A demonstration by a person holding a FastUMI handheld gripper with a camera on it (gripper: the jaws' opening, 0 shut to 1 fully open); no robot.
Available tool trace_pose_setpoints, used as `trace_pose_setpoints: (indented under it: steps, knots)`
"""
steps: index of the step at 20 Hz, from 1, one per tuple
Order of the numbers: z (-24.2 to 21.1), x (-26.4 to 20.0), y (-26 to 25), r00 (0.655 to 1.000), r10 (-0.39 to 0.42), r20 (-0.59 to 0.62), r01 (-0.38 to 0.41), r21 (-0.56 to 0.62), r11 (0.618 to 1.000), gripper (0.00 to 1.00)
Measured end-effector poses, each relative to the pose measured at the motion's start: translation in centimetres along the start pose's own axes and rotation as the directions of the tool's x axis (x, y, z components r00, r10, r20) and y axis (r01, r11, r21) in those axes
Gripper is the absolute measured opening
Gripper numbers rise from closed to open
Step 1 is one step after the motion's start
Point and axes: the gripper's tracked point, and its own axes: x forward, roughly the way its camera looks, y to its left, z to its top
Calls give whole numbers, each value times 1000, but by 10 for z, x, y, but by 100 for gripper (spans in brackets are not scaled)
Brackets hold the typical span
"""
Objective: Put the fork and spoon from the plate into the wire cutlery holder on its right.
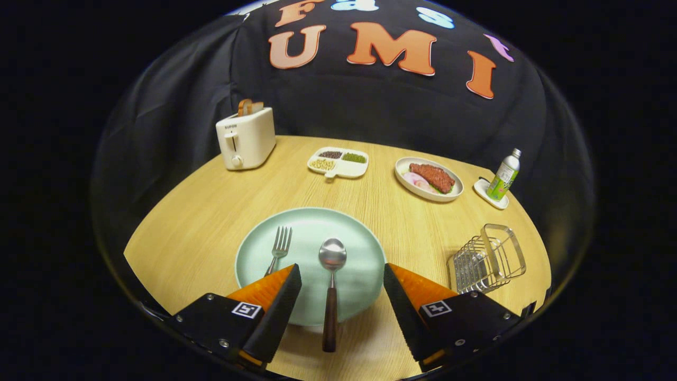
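A pale green plate (312,225) lies on the round wooden table just ahead of my fingers. On it lies a spoon (331,275) with a steel bowl and a dark handle that runs back off the plate's near rim, between my two fingers. A steel fork (280,248) rests to its left, tines pointing away; its handle goes under my left finger. The wire cutlery holder (487,259) stands on the table to the right of the plate, beyond my right finger. My gripper (342,276) is open, hovering over the plate's near edge, touching nothing.
At the table's far side stand a cream toaster (246,138) with toast in it, a divided dish of beans (338,161), an oval plate with meat (429,179) and a green bottle (504,176) on a coaster. Bare wood lies between plate and holder.
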Motion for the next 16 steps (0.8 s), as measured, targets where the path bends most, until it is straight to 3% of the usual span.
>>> trace_pose_setpoints:
  steps: [3,5,10,15,16]
  knots:
    - [-14,8,5,998,19,-56,-18,6,1000,89]
    - [-22,13,7,996,26,-86,-25,7,1000,80]
    - [-39,20,13,989,33,-141,-35,-13,999,49]
    - [-45,27,12,984,15,-177,-18,-15,1000,25]
    - [-44,28,12,984,14,-176,-15,-8,1000,16]
